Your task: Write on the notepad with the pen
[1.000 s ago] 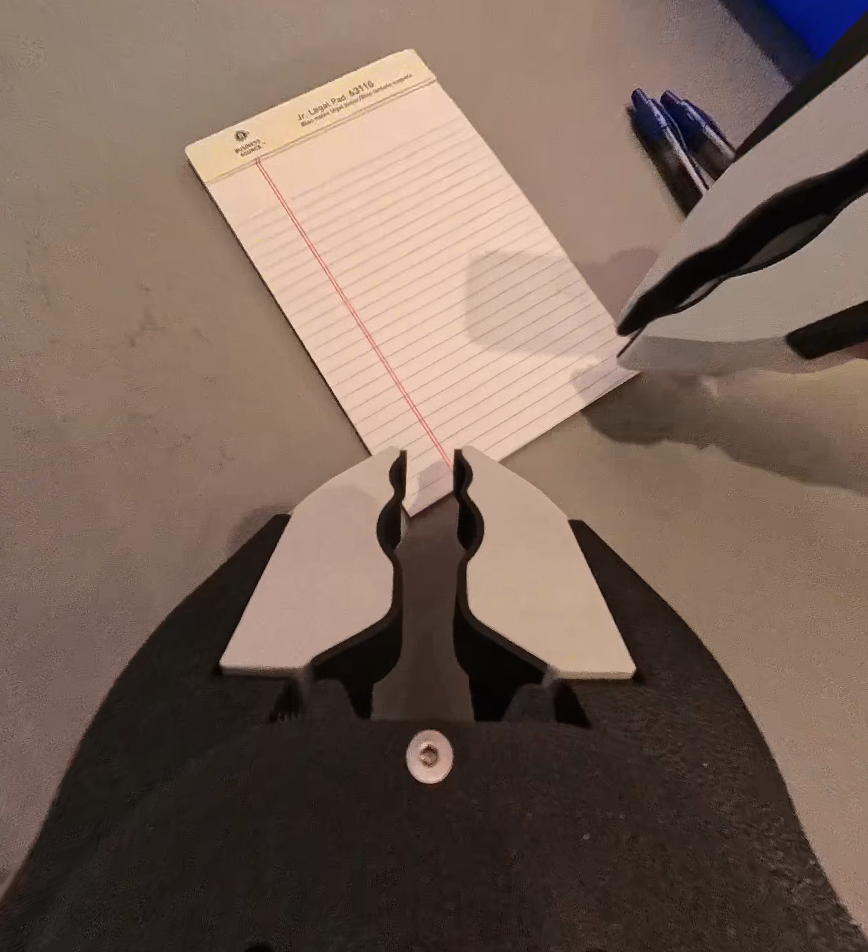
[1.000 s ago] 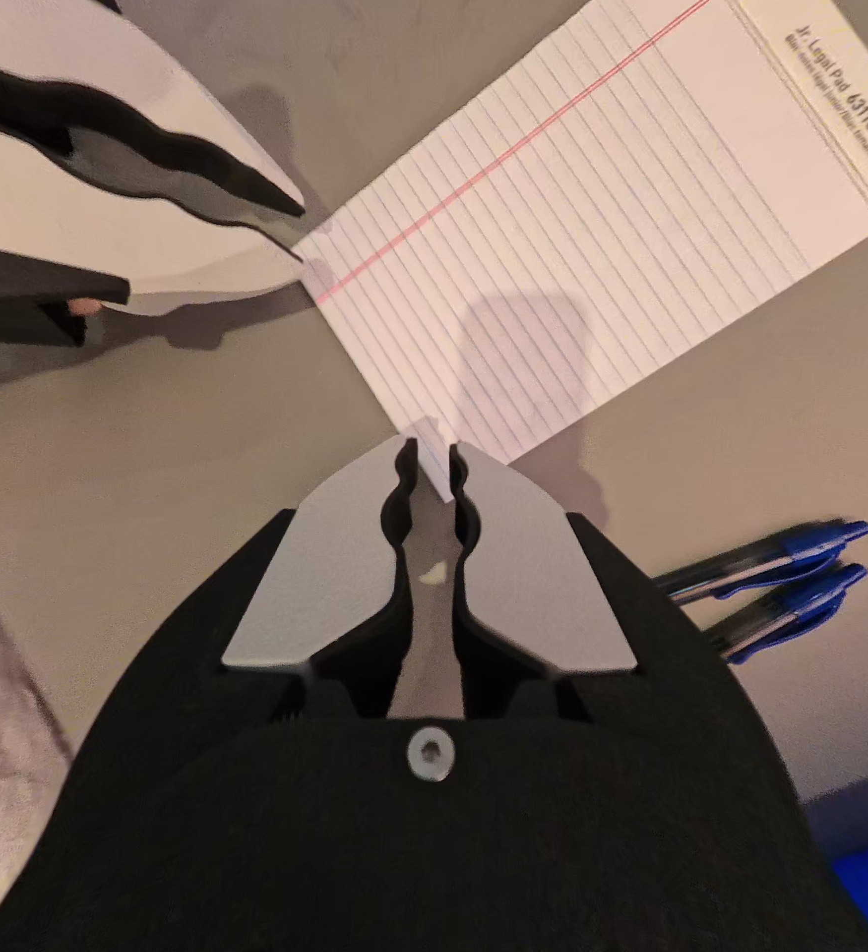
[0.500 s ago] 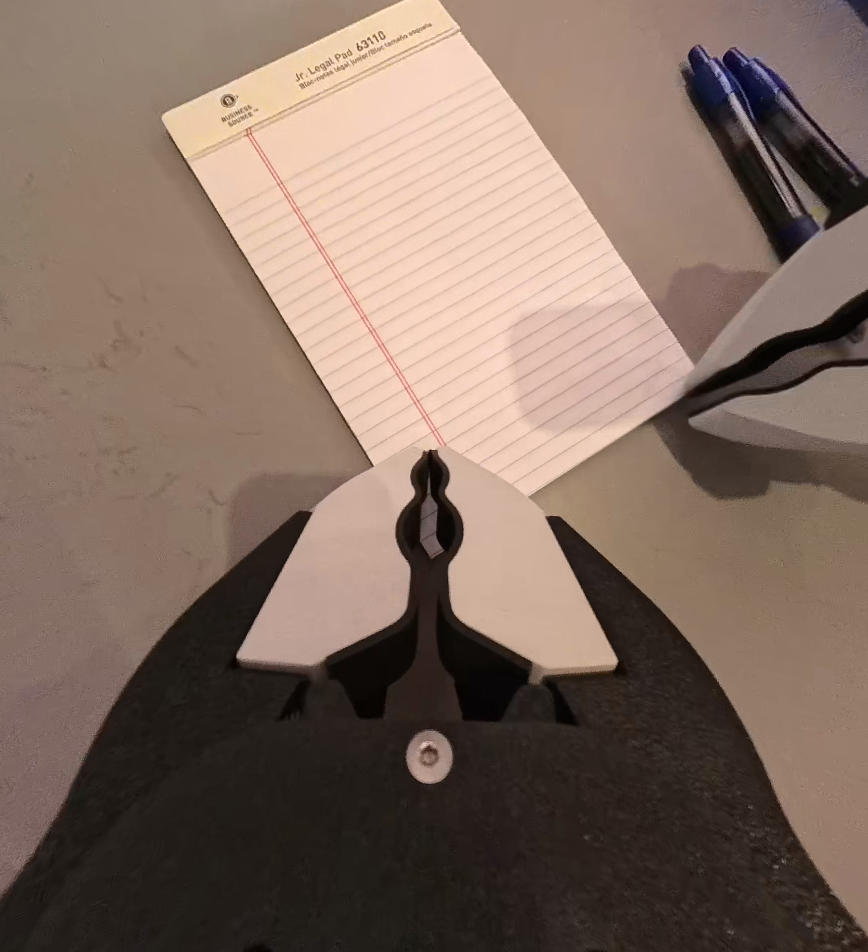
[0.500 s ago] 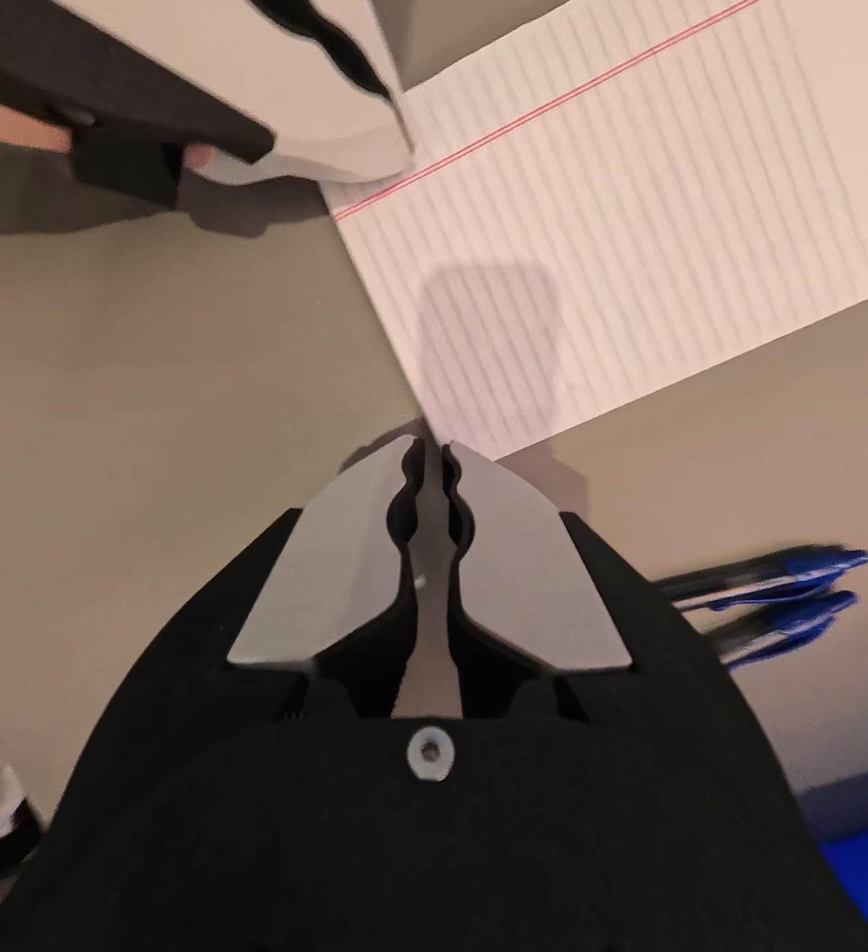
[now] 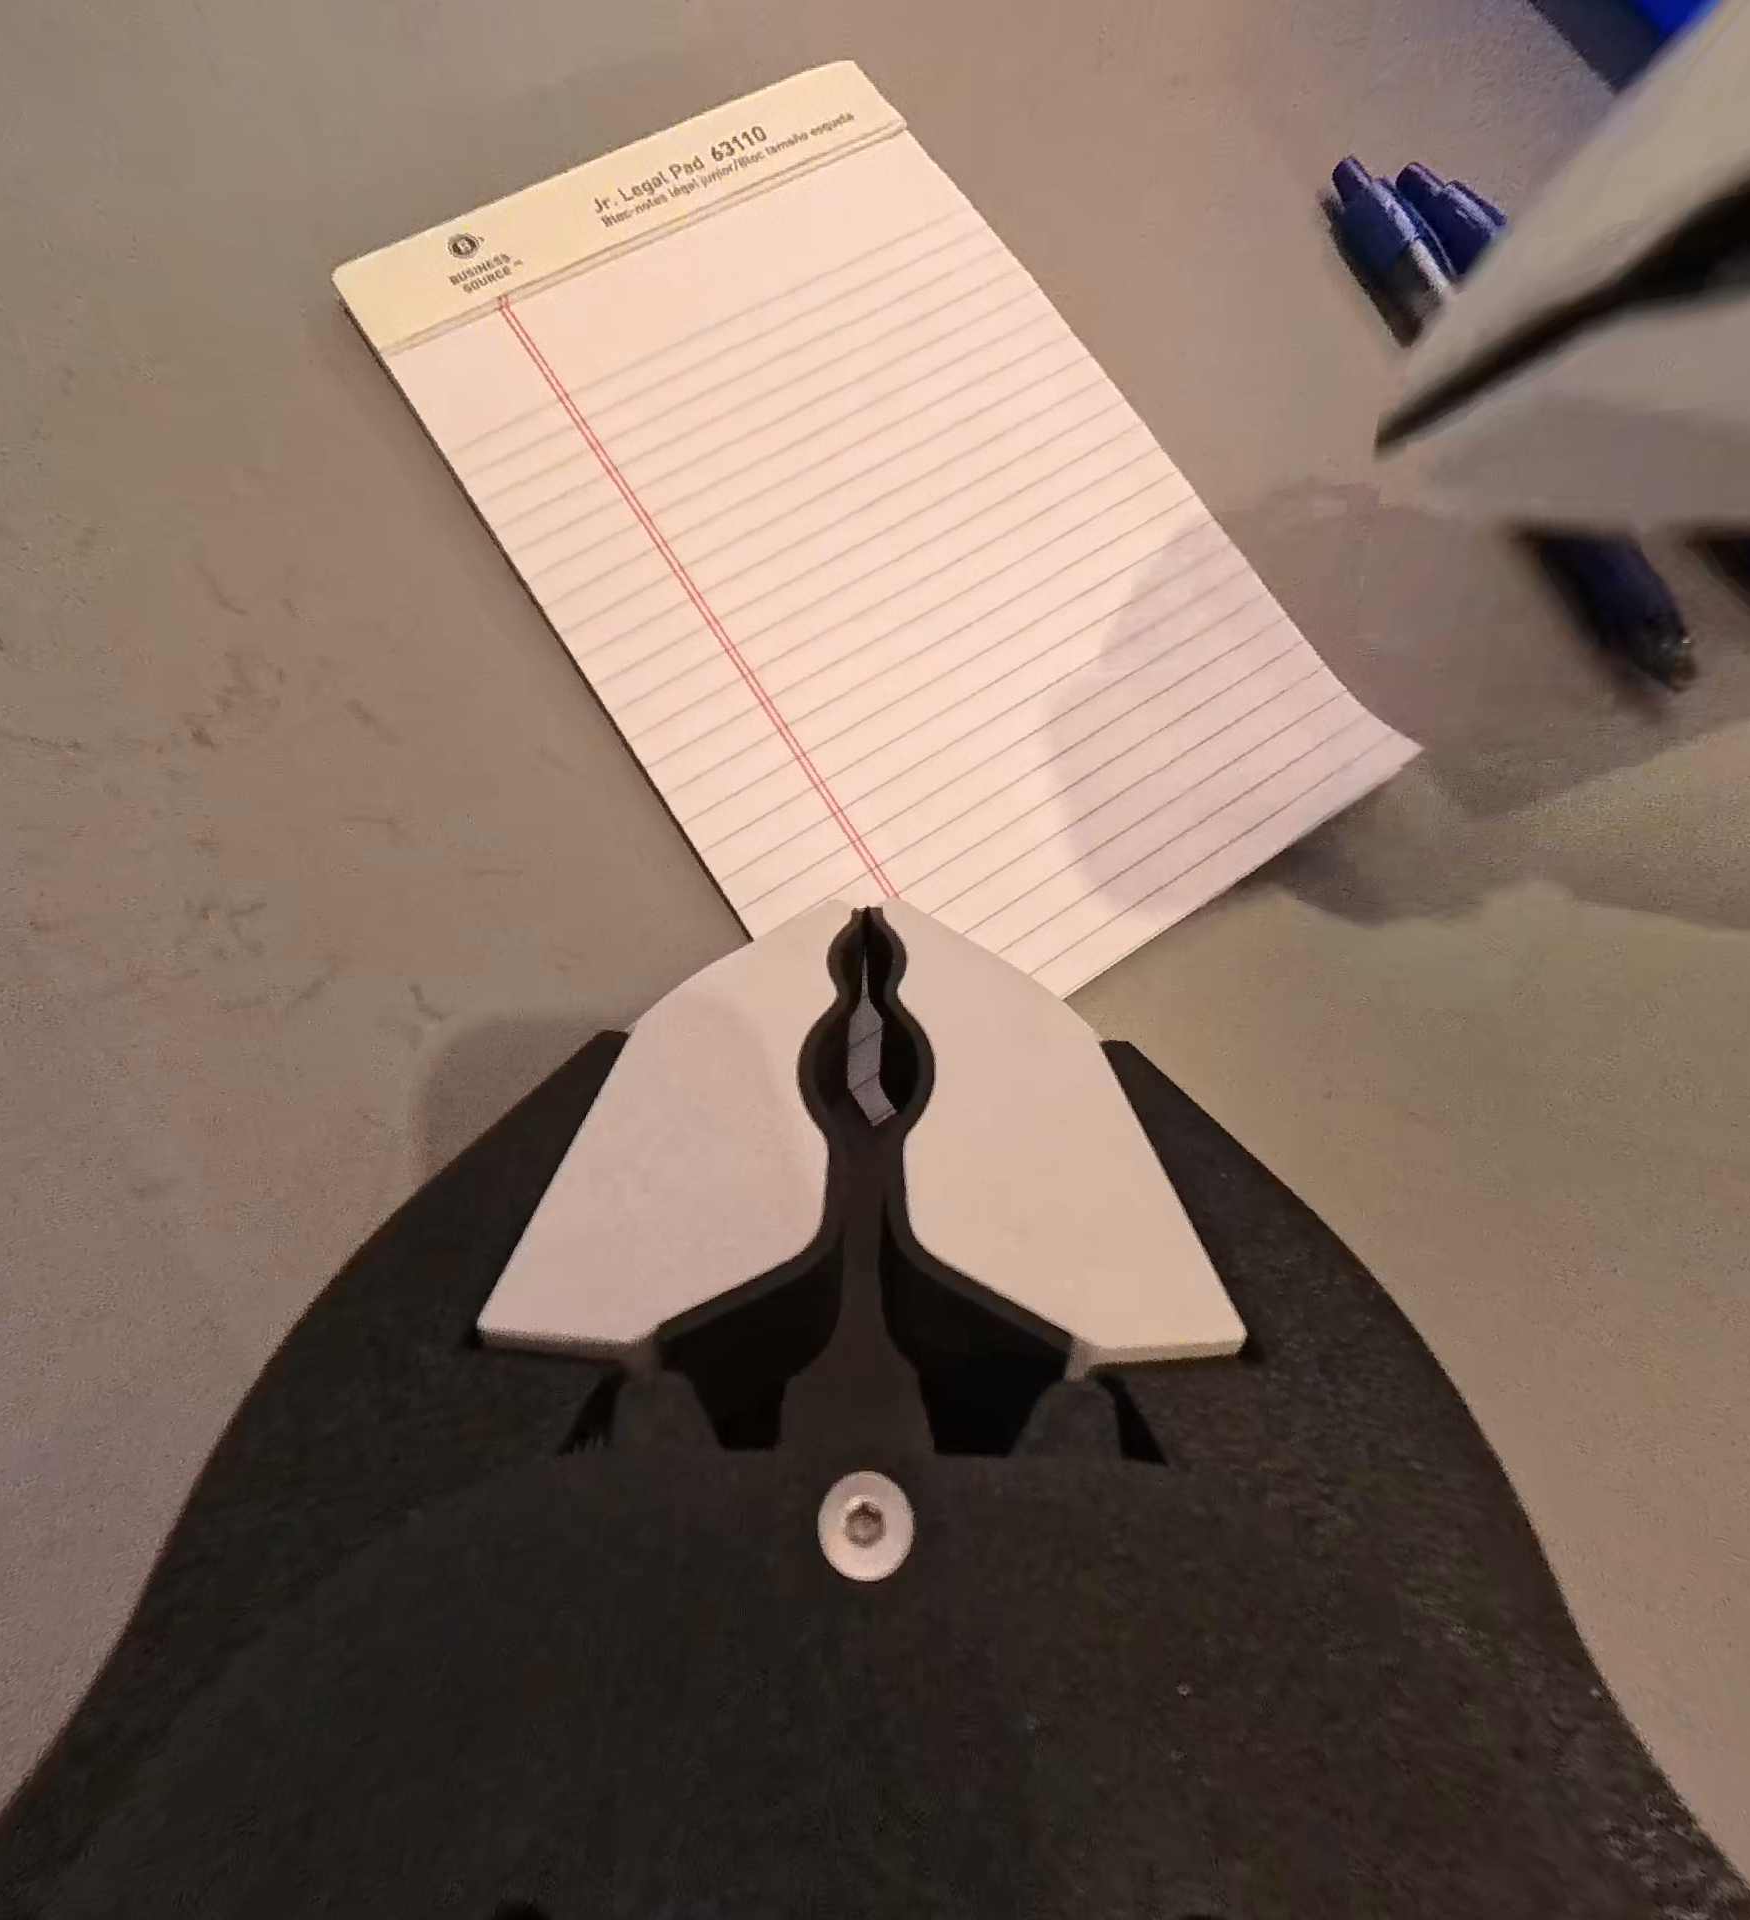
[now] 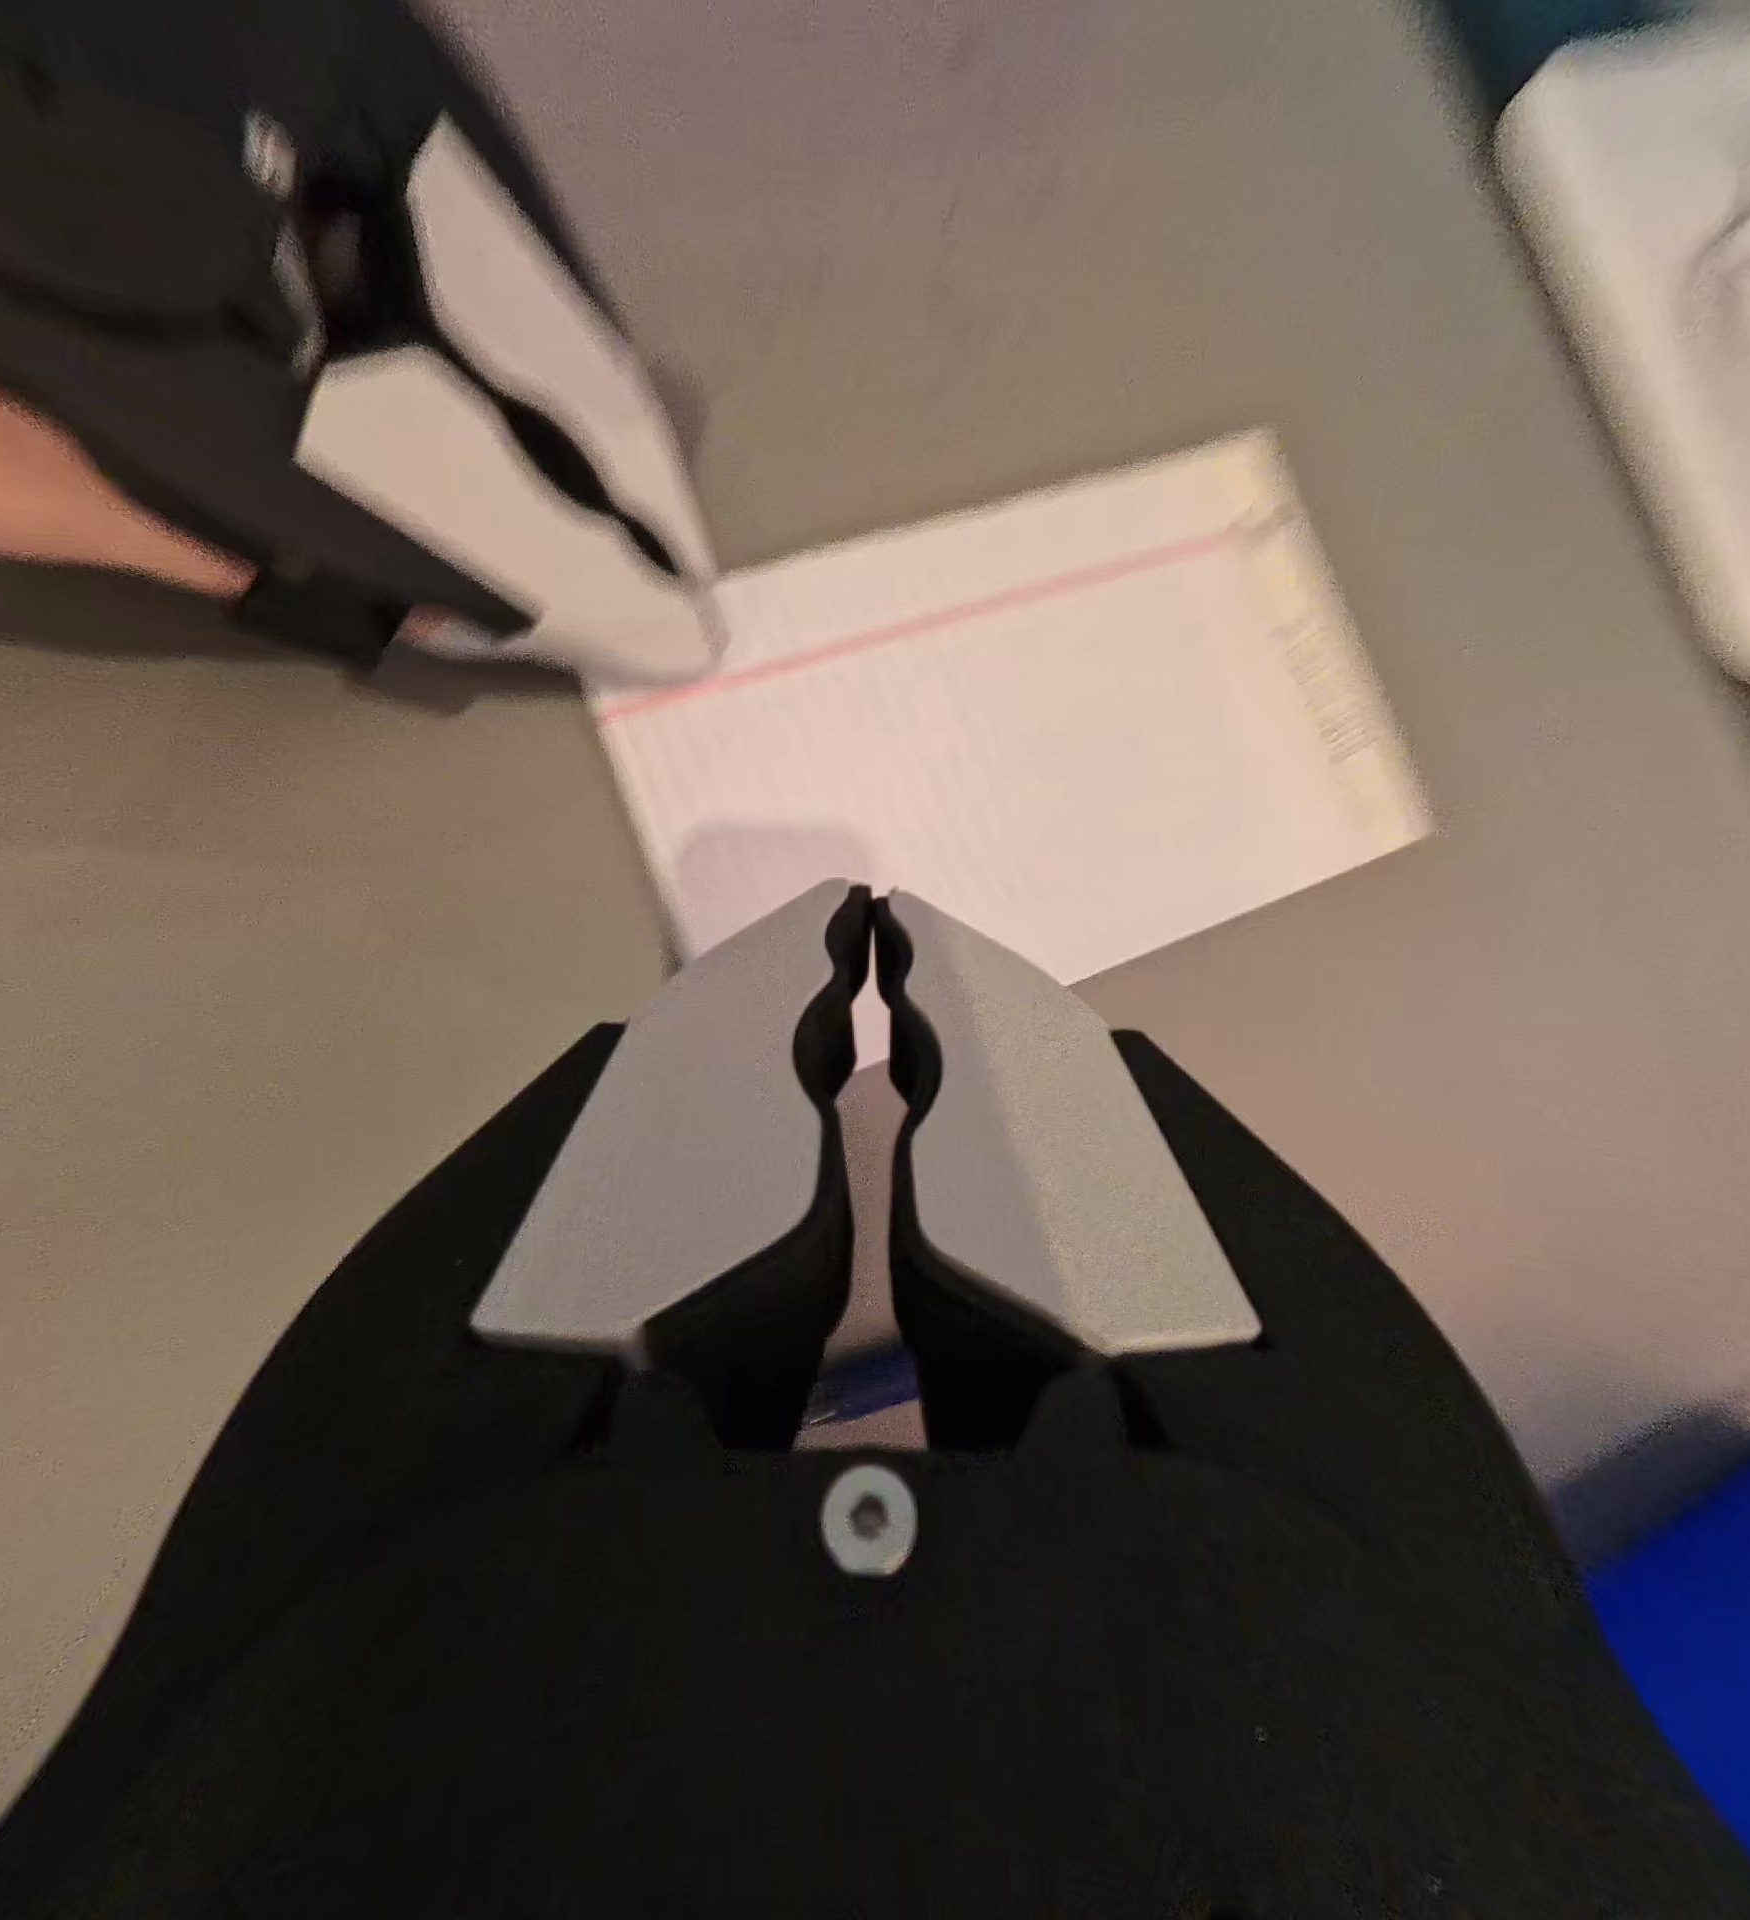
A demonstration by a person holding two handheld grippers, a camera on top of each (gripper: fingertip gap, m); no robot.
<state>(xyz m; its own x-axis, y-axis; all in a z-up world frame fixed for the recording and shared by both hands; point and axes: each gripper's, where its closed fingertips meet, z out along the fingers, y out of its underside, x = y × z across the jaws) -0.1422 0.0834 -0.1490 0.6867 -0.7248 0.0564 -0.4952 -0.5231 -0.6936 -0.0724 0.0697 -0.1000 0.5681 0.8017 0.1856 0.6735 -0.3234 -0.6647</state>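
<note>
A white lined notepad (image 5: 850,540) with a red margin line lies flat on the grey table; it also shows, blurred, in the right wrist view (image 6: 1037,748). My left gripper (image 5: 866,914) is shut with its tips over the pad's near corner, and paper shows through the gap behind the tips. It also shows in the right wrist view (image 6: 684,613), tips at that corner. Two blue pens (image 5: 1411,239) lie right of the pad. My right gripper (image 6: 869,894) is shut and empty, raised above the table. In the left wrist view it hangs blurred (image 5: 1629,364) over the pens.
A pale grey object (image 6: 1681,364) lies beyond the pad's head end. A bright blue object (image 6: 1733,1621) sits at the lower right of the right wrist view. A person's hand (image 6: 71,488) holds the left gripper. The grey table (image 5: 175,727) lies bare left of the pad. My hands' fingertips stand some 9 cm from each other.
My left gripper shut at the pad's near corner and has stayed there. My right gripper closed, left the pad's other near corner and rose back over the pens.
</note>
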